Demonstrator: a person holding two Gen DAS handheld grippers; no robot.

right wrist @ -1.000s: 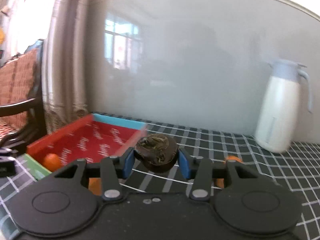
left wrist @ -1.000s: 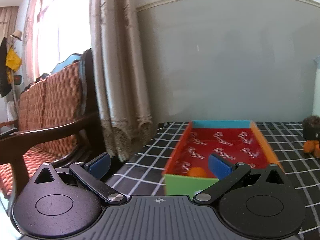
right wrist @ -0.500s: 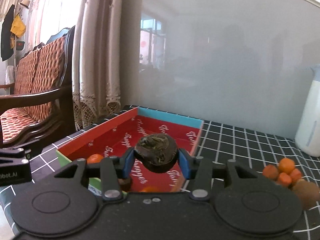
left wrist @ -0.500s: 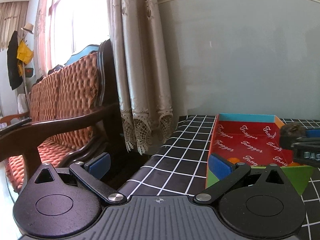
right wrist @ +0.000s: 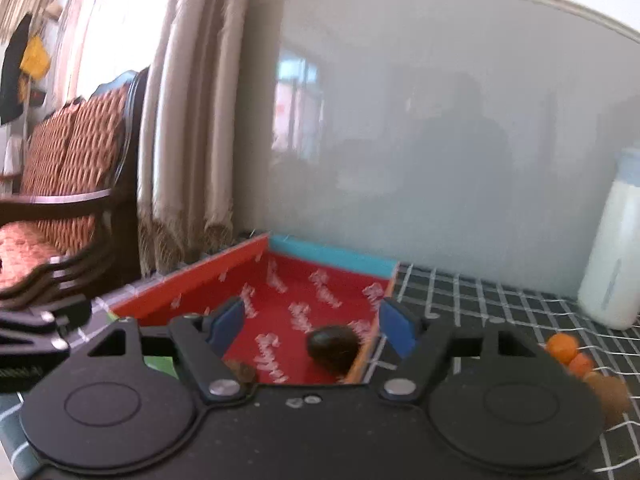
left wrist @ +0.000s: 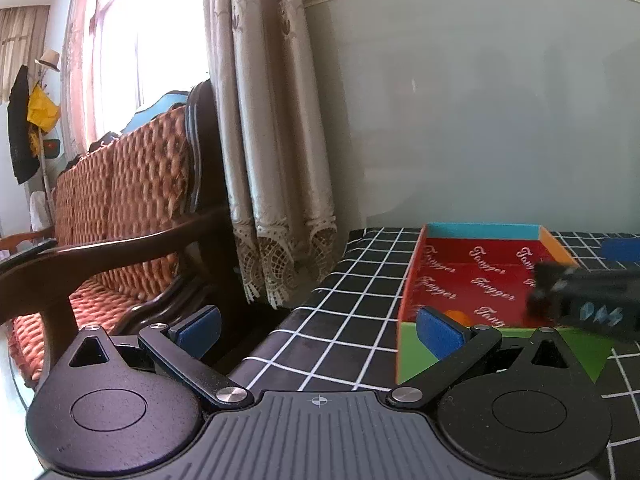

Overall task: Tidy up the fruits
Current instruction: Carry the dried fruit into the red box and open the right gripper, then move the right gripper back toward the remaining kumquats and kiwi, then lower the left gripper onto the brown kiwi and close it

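right claw [right wrist: 312, 326] opening — dark fruit [right wrist: 333, 347] in tray [right wrist: 332, 254]

Each camera looks forward, tilted slightly down, over its own fingers. Both views share the red box [left wrist: 472, 276] [right wrist: 304, 300], close ahead.

Dark fruit [right wrist: 333, 347] lies in the box [right wrist: 328, 254], jug [right wrist: 612, 256] right of it

Checked tablecloth [right wrist: 472, 296], red tray [right wrist: 320, 256], oranges [right wrist: 562, 344], flask [right wrist: 612, 264]
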